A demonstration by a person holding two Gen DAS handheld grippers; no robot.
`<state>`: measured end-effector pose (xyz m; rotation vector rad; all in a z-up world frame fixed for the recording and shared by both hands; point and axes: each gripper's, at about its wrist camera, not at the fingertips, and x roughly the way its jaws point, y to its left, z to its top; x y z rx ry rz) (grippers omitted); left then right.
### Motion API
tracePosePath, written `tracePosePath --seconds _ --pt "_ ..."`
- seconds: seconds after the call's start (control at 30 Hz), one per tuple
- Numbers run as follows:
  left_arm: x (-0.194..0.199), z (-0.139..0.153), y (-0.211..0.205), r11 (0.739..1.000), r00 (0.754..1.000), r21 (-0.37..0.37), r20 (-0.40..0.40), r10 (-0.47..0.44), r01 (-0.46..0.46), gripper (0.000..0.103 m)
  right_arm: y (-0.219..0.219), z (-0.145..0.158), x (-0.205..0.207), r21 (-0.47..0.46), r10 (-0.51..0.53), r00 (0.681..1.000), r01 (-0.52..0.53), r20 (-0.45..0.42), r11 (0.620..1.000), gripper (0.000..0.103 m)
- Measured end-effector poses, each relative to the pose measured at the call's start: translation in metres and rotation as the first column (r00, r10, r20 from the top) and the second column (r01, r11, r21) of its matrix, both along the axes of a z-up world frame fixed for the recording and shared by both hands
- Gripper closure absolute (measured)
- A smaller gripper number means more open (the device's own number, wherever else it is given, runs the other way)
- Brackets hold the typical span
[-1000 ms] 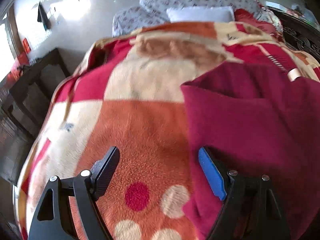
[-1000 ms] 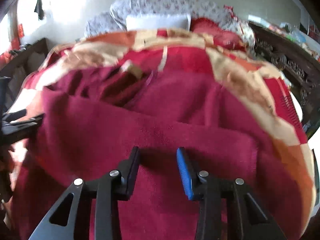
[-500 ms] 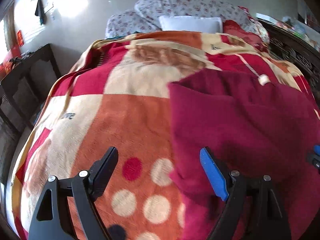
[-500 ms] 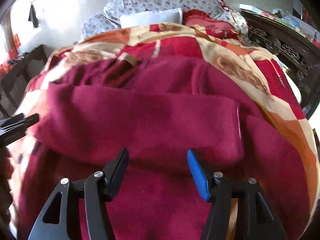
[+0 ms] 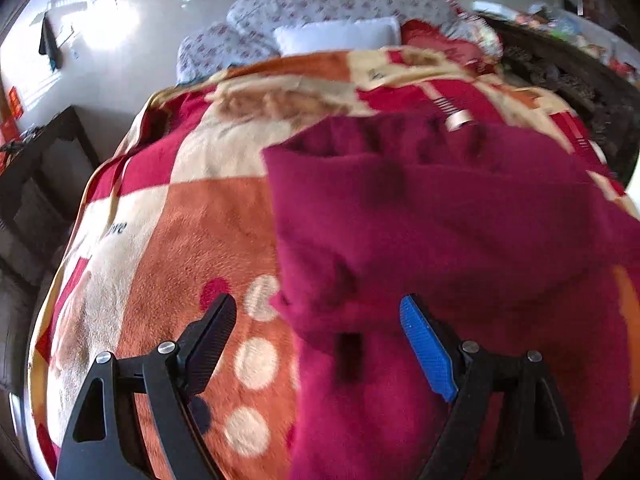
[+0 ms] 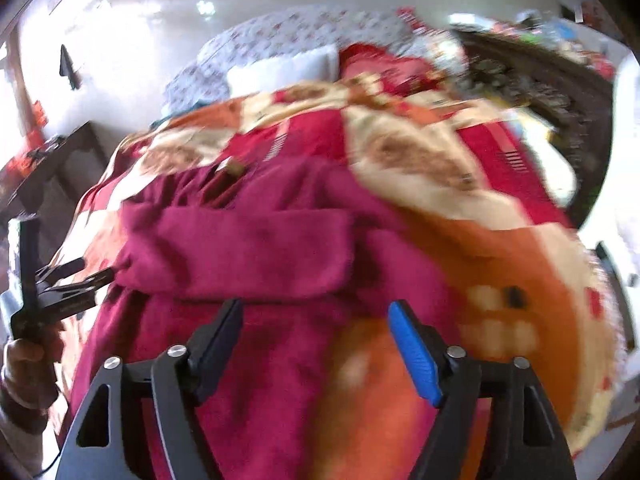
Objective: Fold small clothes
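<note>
A dark red fleece garment [image 5: 440, 216] lies on the bed, with one part folded across it as a band [image 6: 240, 248]. My left gripper [image 5: 316, 320] is open and empty, above the garment's left edge. My right gripper [image 6: 314, 320] is open and empty, just in front of the folded band. The left gripper also shows in the right wrist view [image 6: 60, 288], held by a hand at the garment's left side.
A patterned red, orange and cream blanket [image 5: 192, 240] covers the bed. Floral pillows and a white pillow [image 5: 336, 36] lie at the head. Dark wooden furniture [image 5: 36, 184] stands on the left, a carved dark frame [image 6: 532, 80] on the right.
Both grippers have pulled back from the garment and stay open. The right gripper has opened wider and swung right, so more blanket shows on its right.
</note>
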<state>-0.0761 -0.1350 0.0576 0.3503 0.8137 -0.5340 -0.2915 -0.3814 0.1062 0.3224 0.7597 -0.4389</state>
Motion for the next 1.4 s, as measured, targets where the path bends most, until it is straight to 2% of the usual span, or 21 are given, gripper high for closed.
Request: tracePosePath --seconds 0.17,0.3,0.47,0.57,0.7,0.87,0.97,1.07,1.1,1.2,1.27,1.33,1.4 --pt "-0.041 0.015 -0.016 0.993 0.994 -0.026 0.011 -0.111 0.111 0.019 -0.018 0.004 -0.056 -0.03 -0.103 0.994 0.102 -0.021 0.994 0.019" --pt "-0.066 0.016 -0.034 0.982 0.982 -0.008 0.018 -0.186 0.186 0.019 -0.027 -0.003 -0.102 0.021 -0.16 0.987 0.16 -0.001 0.987 0.019" --pt "-0.082 0.013 -0.046 0.974 0.974 0.022 0.027 -0.226 0.226 0.019 -0.026 -0.012 -0.143 0.067 -0.178 0.984 0.178 -0.011 0.982 0.019" --pt "-0.087 0.014 -0.047 0.972 0.972 0.017 0.025 -0.233 0.232 0.019 -0.026 -0.027 -0.165 0.076 -0.2 0.978 0.205 -0.063 0.976 0.018" --pt "-0.092 0.014 -0.049 0.971 0.971 0.019 0.024 -0.238 0.238 0.019 -0.035 -0.06 -0.199 0.139 -0.27 0.957 0.282 -0.103 0.949 0.018" --pt "-0.096 0.009 -0.054 0.968 0.968 0.027 0.004 -0.252 0.251 0.019 -0.037 -0.098 -0.21 0.219 -0.257 0.958 0.279 -0.125 0.935 0.021" --pt "-0.099 0.008 -0.055 0.966 0.967 0.028 0.004 -0.256 0.256 0.019 -0.036 -0.11 -0.204 0.243 -0.227 0.967 0.248 -0.111 0.938 0.031" --pt "-0.1 0.01 -0.054 0.966 0.966 0.025 0.009 -0.257 0.257 0.019 -0.03 -0.111 -0.198 0.23 -0.185 0.98 0.197 -0.076 0.953 0.058" --pt "-0.1 0.009 -0.054 0.967 0.967 0.026 0.007 -0.255 0.255 0.019 -0.024 -0.109 -0.193 0.213 -0.149 0.986 0.161 -0.068 0.964 0.073" --pt "-0.097 0.009 -0.054 0.969 0.97 0.022 -0.004 -0.245 0.245 0.019 -0.013 -0.102 -0.185 0.131 -0.114 0.99 0.125 -0.087 0.984 0.092" --pt "-0.096 0.009 -0.053 0.97 0.97 0.011 -0.014 -0.241 0.241 0.019 -0.012 -0.098 -0.183 0.093 -0.115 0.987 0.125 -0.11 0.988 0.094" --pt "-0.095 0.011 -0.051 0.971 0.971 0.0 -0.017 -0.24 0.24 0.019 -0.01 -0.083 -0.183 -0.001 -0.138 0.982 0.139 -0.128 0.99 0.094" --pt "-0.095 0.012 -0.049 0.971 0.971 -0.001 -0.01 -0.238 0.238 0.019 -0.009 -0.051 -0.186 -0.195 -0.222 0.968 0.198 -0.115 0.961 0.094"
